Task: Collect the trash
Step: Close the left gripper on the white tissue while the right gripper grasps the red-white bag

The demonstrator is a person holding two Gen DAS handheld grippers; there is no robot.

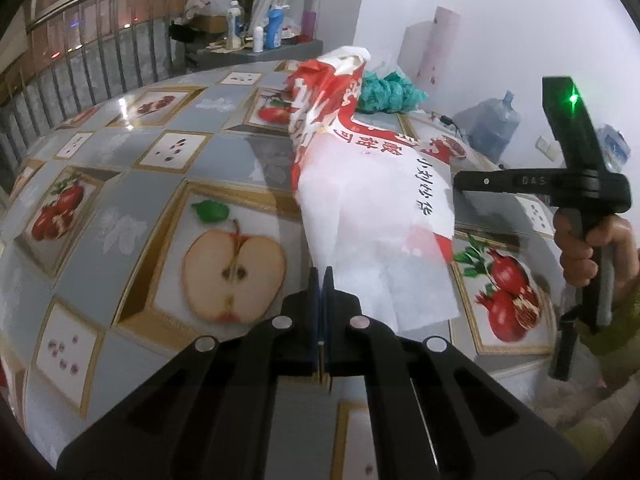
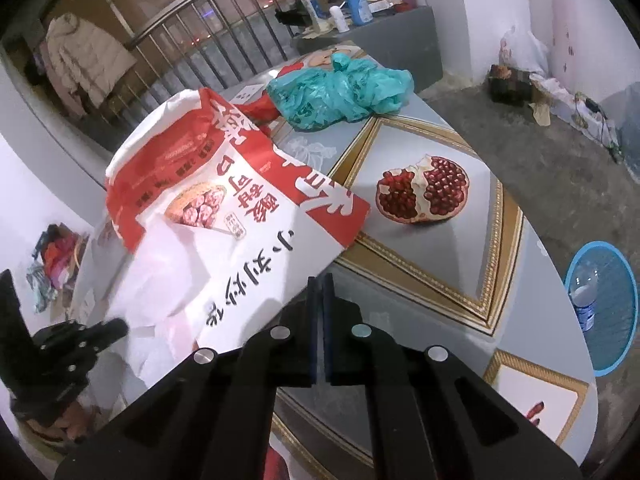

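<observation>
A large red and white plastic bag (image 1: pixel 372 184) with printed characters is held up over the fruit-print table (image 1: pixel 120 152). My left gripper (image 1: pixel 322 276) is shut on the bag's near left edge. My right gripper (image 2: pixel 320 282) is shut on the bag's (image 2: pixel 224 216) near right edge, and its body shows in the left wrist view (image 1: pixel 520 182). A crumpled teal plastic bag (image 2: pixel 344 92) lies on the table behind the big bag; it also shows in the left wrist view (image 1: pixel 386 92).
A blue basket (image 2: pixel 604 312) with a plastic bottle in it stands on the floor to the right of the table. A grey counter (image 2: pixel 384 28) with bottles stands behind the table, by a metal railing (image 1: pixel 80 64). Water jugs (image 1: pixel 496 124) stand by the wall.
</observation>
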